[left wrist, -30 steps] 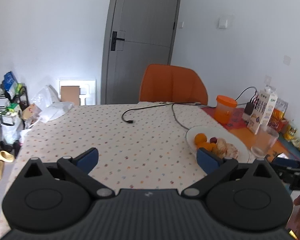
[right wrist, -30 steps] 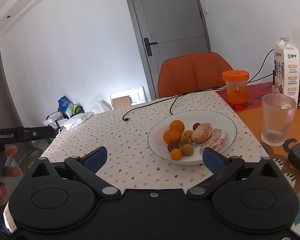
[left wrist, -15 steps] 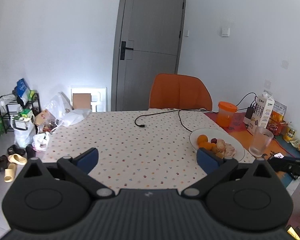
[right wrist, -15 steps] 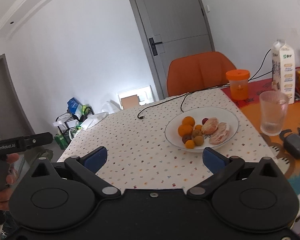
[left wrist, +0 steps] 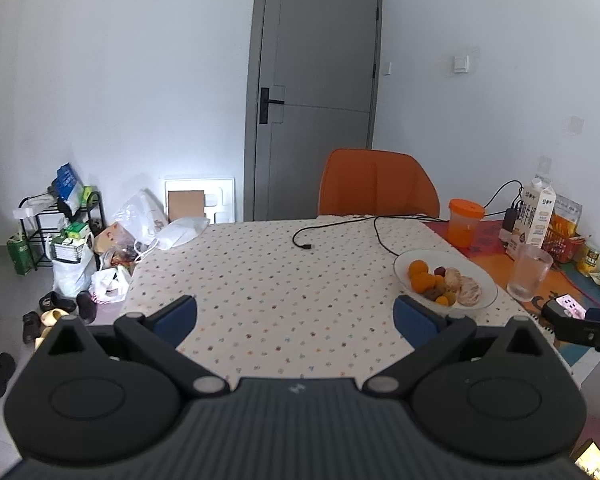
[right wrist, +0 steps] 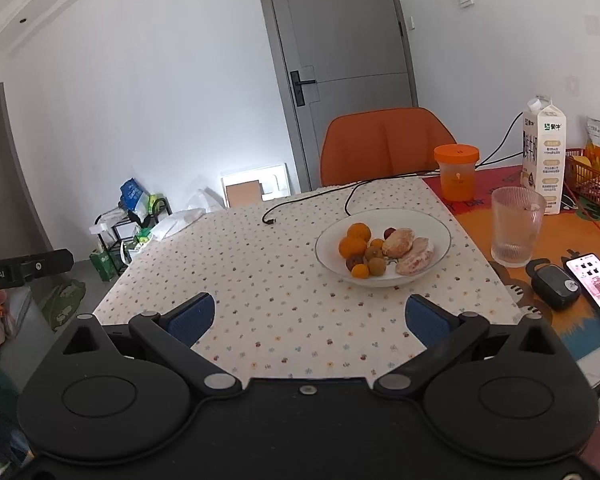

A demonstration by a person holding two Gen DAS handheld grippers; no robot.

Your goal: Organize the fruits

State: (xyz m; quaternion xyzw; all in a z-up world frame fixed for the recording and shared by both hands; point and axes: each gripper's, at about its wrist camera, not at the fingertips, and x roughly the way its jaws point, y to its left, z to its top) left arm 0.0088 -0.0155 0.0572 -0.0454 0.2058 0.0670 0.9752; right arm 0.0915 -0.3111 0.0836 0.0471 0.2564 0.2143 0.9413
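The left hand-held gripper [left wrist: 295, 316] hangs over the near part of the surface [left wrist: 268, 280] with its two blue pads spread wide apart and nothing between them. The right hand-held gripper [right wrist: 307, 318] is held the same way, its two pads wide apart and bare, above the dotted cloth at the near edge.

Just beyond the right gripper stands one white plate [right wrist: 440, 236] holding the fruits. In the right wrist view they count as follows: two larger oranges [right wrist: 353, 247] at the left side, touching each other; two small orange fruits, one at the near rim [right wrist: 360, 271] and one in the middle; two brownish round fruits [right wrist: 377, 266]; one dark red fruit [right wrist: 389, 233] at the far side; and two peeled citrus pieces [right wrist: 398, 242] lying side by side on the right half. All sit on the plate, bunched together.

To the right of the plate stands one ribbed glass [right wrist: 516, 226]. Behind it are one milk carton [right wrist: 542, 156] and one orange-lidded cup [right wrist: 457, 172]. Near the right edge lie one phone [right wrist: 594, 284] with its screen lit and one small dark case [right wrist: 555, 293] beside it. One black cable [right wrist: 312, 196] trails across the far part of the cloth, and one orange chair [right wrist: 384, 144] stands behind the surface.
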